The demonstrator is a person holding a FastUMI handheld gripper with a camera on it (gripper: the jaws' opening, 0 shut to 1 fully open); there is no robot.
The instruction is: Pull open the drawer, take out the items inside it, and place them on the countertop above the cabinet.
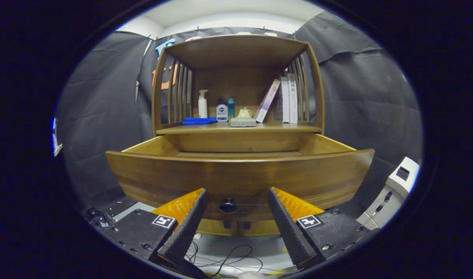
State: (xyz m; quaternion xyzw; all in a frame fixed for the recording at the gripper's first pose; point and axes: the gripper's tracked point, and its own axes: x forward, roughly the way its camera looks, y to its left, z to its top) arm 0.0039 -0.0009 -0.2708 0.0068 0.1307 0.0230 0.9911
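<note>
Gripper view: the gripper (234,195) has its fingers (190,221) spread apart, clamped on nothing, either side of the dark knob (228,206) of the pulled-out wooden drawer (240,178). Farther back, the cabinet's countertop (282,127) carries bottles (202,104), a blue cloth (198,121) and books (286,100).

Nothing written here can be made out. The spines of the books (289,99) carry print too small to read. The bottle (222,112) label is just a blur.
</note>
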